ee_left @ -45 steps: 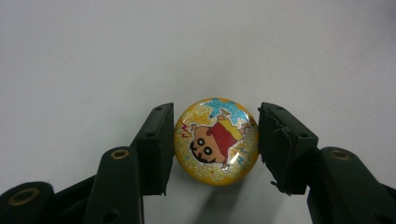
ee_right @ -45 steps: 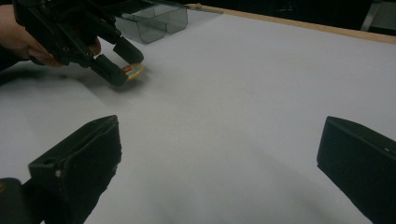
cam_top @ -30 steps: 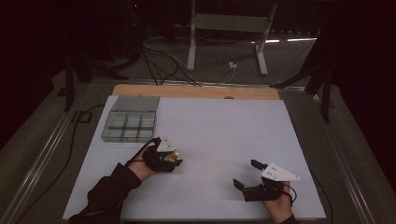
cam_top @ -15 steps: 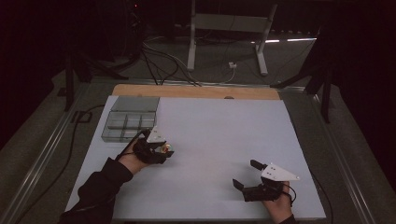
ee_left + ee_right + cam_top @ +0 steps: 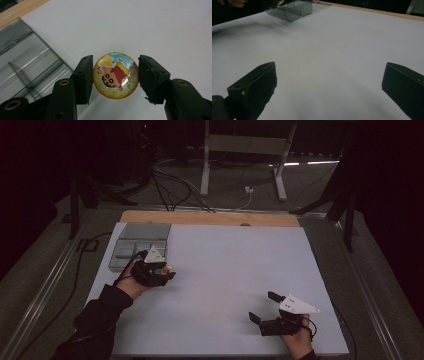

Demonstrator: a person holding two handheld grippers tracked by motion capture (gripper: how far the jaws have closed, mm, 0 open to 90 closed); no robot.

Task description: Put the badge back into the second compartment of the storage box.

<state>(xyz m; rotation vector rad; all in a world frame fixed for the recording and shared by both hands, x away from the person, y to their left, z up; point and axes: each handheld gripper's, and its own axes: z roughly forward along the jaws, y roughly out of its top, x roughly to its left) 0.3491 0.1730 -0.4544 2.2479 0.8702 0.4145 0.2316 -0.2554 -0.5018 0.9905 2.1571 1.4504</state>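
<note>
A round yellow glitter badge [image 5: 115, 75] with a cartoon child in a red shirt sits between the jaws of my left gripper [image 5: 115, 79], which is shut on its two edges and holds it above the white tabletop. In the high view the left gripper [image 5: 167, 270] hovers at the near right corner of a clear compartment box [image 5: 137, 245], with the badge [image 5: 169, 268] a small bright spot at its tip. My right gripper [image 5: 263, 306] rests near the table's front right, jaws wide open with nothing between them [image 5: 329, 82].
The clear box [image 5: 27, 57] has several compartments and stands at the back left of the white tabletop [image 5: 235, 265]; it shows far off in the right gripper view [image 5: 289, 10]. A wooden strip [image 5: 210, 218] borders the far edge. Cables and a metal stand lie beyond.
My left gripper has moved away from me and leftward with the badge, ending beside the clear box. The right gripper has stayed in place, open.
</note>
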